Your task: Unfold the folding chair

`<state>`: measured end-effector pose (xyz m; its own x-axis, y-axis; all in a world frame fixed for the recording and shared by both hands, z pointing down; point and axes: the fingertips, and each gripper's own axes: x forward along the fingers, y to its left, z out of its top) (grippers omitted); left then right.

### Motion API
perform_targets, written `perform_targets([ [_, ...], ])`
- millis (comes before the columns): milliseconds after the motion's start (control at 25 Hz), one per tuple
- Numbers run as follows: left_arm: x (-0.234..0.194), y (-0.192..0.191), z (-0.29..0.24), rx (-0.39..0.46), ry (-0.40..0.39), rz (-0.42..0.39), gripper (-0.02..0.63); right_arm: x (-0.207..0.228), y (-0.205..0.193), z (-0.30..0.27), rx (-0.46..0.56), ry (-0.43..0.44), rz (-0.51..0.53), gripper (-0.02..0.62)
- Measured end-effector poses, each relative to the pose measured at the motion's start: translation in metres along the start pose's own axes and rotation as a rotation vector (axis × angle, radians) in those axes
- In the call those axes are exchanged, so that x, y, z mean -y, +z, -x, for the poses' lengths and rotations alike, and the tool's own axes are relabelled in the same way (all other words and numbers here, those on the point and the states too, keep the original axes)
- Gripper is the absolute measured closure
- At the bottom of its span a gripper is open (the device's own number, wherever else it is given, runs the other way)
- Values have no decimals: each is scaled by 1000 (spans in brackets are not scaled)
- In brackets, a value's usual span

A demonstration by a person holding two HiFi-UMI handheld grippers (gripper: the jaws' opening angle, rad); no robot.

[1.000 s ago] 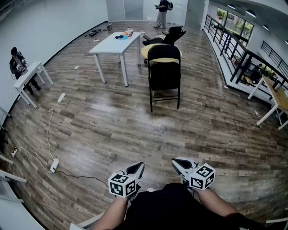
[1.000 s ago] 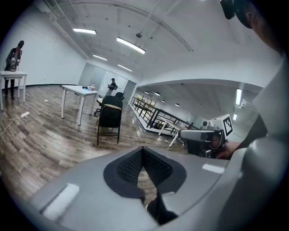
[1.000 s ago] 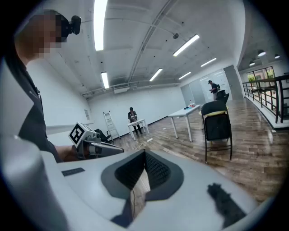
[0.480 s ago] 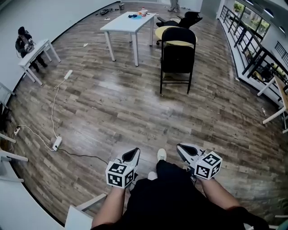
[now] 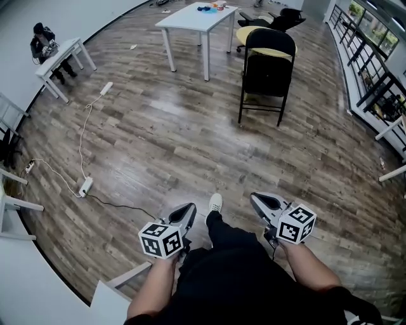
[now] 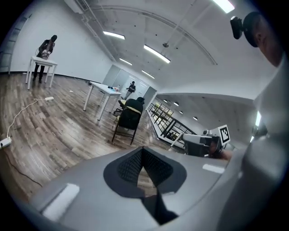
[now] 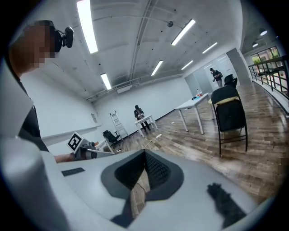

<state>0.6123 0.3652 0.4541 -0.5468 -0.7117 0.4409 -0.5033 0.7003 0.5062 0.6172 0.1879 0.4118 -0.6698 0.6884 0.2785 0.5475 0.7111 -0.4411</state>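
Observation:
The black folding chair (image 5: 268,73) with a yellow seat edge stands upright on the wood floor, far ahead and a little to the right in the head view. It also shows small in the left gripper view (image 6: 128,118) and at the right of the right gripper view (image 7: 230,113). My left gripper (image 5: 185,212) and right gripper (image 5: 261,202) are held low in front of my body, far short of the chair. Both are shut with nothing between the jaws, as the closed tips show in the left gripper view (image 6: 143,149) and the right gripper view (image 7: 145,152).
A white table (image 5: 196,19) stands left of the chair, with an office chair (image 5: 279,19) behind. A person sits at a small white table (image 5: 60,54) far left. A cable and power strip (image 5: 84,186) lie on the floor at left. A railing (image 5: 374,70) runs along the right.
I have walked towards the chair, so it sits nearer and further right in the head view. Both shut grippers came along, and a white shoe now shows between them.

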Motion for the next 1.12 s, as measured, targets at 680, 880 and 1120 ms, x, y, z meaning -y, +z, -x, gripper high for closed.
perform_targets([
  [680,-71,79,-72,-63,3,-61,598,94,41,-93,0,-78,-73,600],
  [880,-91,121,-104,-61,3,-84,598,128,65,-121,2,-96,-83,600],
  [1120,-114,172,-133,-48,13,-97,598,167,111,-159,31,-107,-30,600],
])
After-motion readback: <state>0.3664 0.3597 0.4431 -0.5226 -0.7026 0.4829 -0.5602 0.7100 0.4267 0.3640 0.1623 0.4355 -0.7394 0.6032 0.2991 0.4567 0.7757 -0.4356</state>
